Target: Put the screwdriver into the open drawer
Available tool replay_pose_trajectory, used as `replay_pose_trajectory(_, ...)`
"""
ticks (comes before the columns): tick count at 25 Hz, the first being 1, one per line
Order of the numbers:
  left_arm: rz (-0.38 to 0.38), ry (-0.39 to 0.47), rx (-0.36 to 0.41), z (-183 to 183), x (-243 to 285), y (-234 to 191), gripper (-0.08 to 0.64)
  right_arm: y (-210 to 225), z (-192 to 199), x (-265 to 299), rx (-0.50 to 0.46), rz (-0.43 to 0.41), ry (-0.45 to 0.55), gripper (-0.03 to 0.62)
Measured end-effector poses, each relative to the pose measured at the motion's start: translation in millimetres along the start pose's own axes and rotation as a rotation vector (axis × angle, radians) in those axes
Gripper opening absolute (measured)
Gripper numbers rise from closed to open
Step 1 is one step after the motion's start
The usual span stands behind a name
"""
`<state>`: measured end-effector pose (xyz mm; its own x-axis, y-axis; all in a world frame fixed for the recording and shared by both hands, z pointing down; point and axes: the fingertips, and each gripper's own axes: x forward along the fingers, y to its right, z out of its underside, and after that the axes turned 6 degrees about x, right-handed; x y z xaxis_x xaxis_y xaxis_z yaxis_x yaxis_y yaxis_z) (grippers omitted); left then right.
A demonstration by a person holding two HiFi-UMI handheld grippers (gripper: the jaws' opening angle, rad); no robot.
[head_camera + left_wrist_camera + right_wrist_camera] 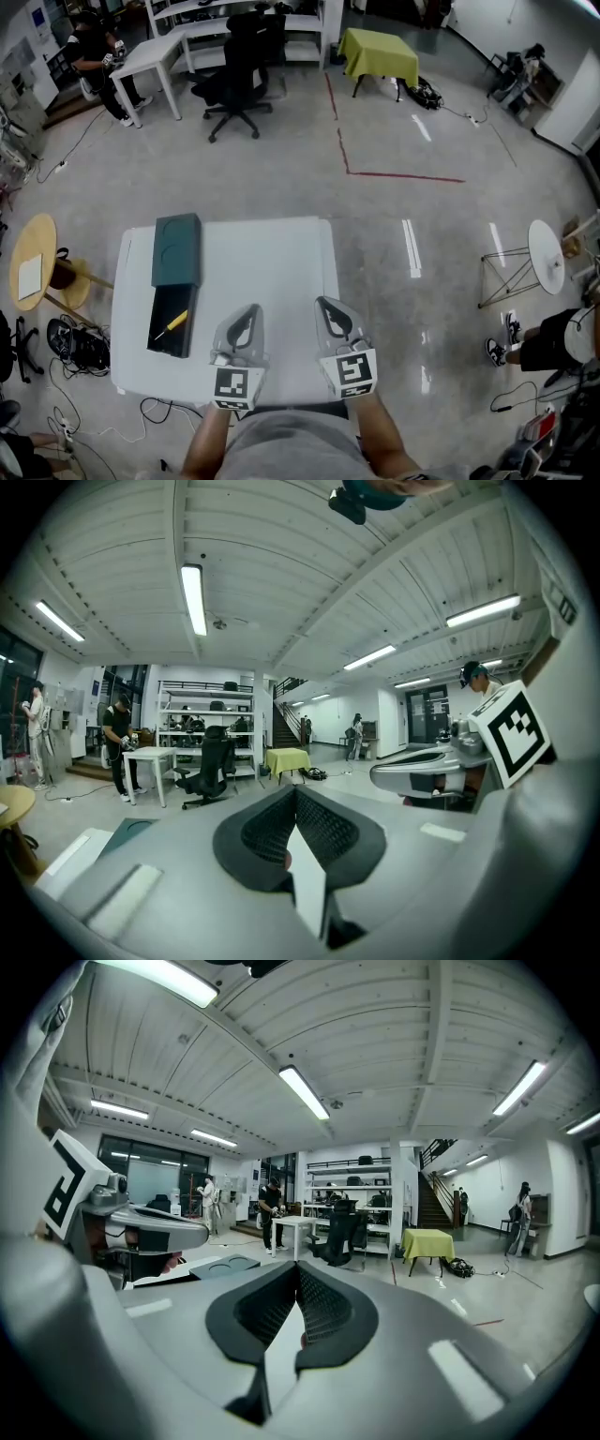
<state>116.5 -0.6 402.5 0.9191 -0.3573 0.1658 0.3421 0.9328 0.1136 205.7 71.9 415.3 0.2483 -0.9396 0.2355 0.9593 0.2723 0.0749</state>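
In the head view a yellow-handled screwdriver (172, 324) lies inside the open black drawer (173, 321), which juts out toward me from a dark green box (177, 248) at the left of the white table (272, 272). My left gripper (246, 317) hovers over the table's near middle, right of the drawer, shut and empty. Beside it my right gripper (330, 311) is shut too, holding nothing. The left gripper view shows its jaws (292, 803) pressed together; the right gripper view shows the same (297, 1279), with the green box (225, 1266) off to the left.
A round wooden side table (33, 258) with paper stands left of the white table, cables and shoes on the floor beneath. A black office chair (239, 70) and white desk (155, 52) stand far back, a yellow-draped table (378, 54) beyond. A white round stand (547, 255) is at the right.
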Motion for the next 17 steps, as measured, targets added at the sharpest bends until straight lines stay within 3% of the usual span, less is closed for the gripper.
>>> replay_pose_trajectory(17, -0.012, -0.004, 0.001, 3.3, -2.4, -4.7, 0.011, -4.2, 6.1, 4.1, 0.0, -0.017, -0.011, 0.003)
